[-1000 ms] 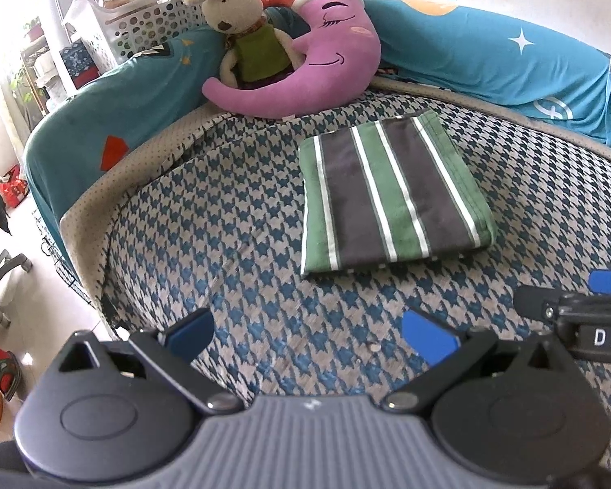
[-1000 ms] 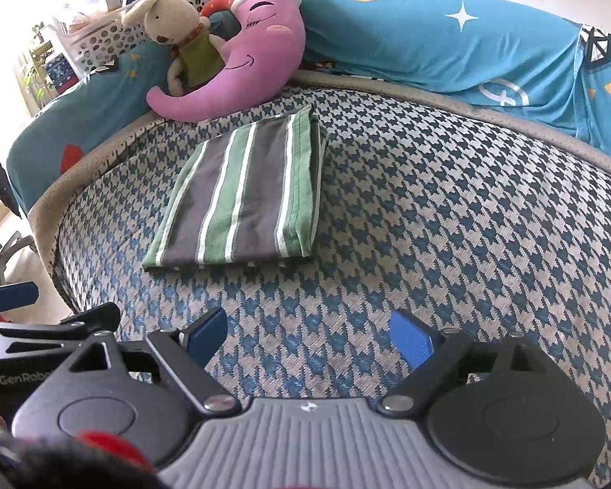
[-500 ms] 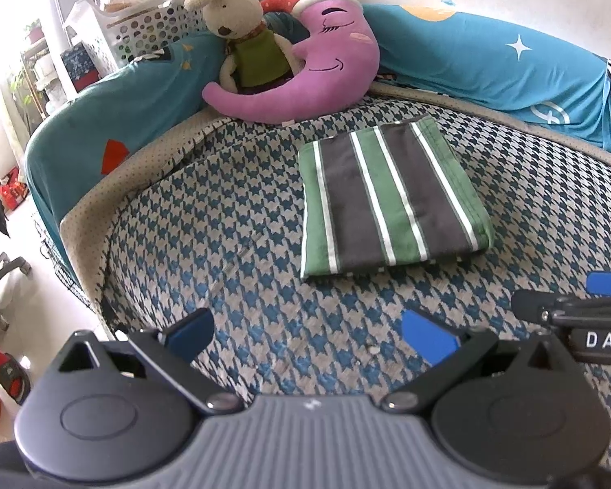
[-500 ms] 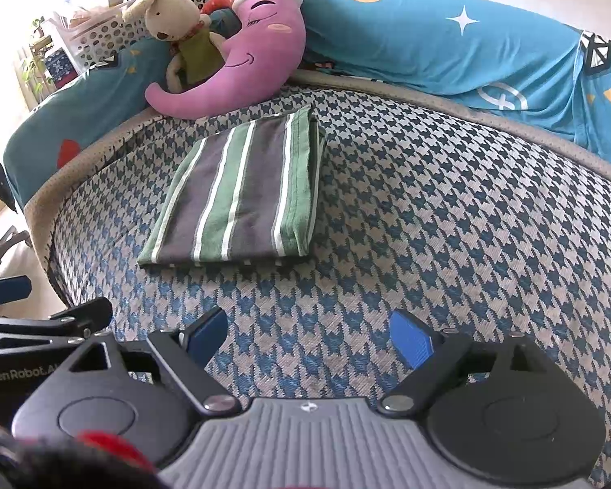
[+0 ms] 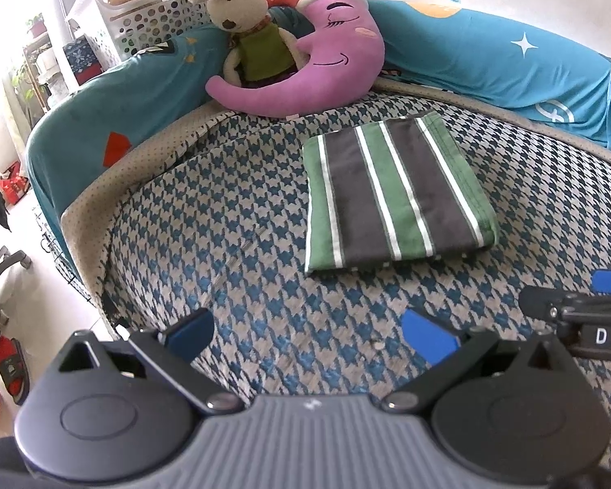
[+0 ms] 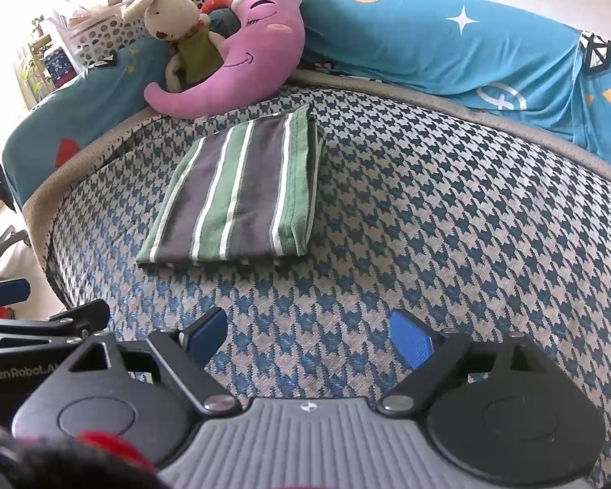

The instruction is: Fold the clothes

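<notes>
Nearest, left gripper [image 5: 307, 336] and right gripper [image 6: 308, 336]: fingers spread wide, nothing between them, both held above the houndstooth bed cover [image 6: 448, 224] and well short of the garment; released, by appearance, because the fold needs no further grasp. Beyond, striped garment [image 5: 391, 195]: a compact green, grey and white rectangle, flat on the cover, layered edges visible along the near side, apart from both grippers; placed mid-bed, probably to keep it clear of the pillows. Folding judged complete or nearly so. Farther, moon-shaped pillow [image 5: 317, 65] cradling a plush rabbit [image 5: 248, 36], propped against the teal bolster [image 6: 448, 45] rimming the bed. Farthest, perforated white basket [image 5: 150, 24] behind the bolster: papers and a bag apparently inside, contents otherwise indistinct.
</notes>
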A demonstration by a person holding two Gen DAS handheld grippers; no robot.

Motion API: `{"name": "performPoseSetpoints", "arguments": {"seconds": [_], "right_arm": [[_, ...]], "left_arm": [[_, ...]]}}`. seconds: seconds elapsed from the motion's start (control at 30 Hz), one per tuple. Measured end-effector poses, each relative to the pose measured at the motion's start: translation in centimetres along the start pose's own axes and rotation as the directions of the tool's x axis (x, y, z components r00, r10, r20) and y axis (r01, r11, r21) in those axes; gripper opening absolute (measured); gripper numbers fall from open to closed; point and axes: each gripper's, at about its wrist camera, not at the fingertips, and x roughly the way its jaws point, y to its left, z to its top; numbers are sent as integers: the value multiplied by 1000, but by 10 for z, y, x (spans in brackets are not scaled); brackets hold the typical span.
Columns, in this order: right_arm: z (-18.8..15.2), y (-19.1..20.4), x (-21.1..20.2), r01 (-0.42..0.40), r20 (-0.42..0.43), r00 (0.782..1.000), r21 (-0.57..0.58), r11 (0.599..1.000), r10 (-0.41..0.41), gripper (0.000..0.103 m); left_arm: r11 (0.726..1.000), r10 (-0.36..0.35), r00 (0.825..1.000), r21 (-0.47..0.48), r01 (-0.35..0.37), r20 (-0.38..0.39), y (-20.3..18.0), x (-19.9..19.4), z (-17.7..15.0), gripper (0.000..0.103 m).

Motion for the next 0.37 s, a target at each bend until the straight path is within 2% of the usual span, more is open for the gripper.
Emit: {"name": "performPoseSetpoints", "arguments": {"seconds": [0.37], "right_arm": [[-1,0,0,2,0,1000,-5,1000,-2,88]], "left_arm": [[1000,5,1000,0,-5,-2,-1,0,-1,103]]}}
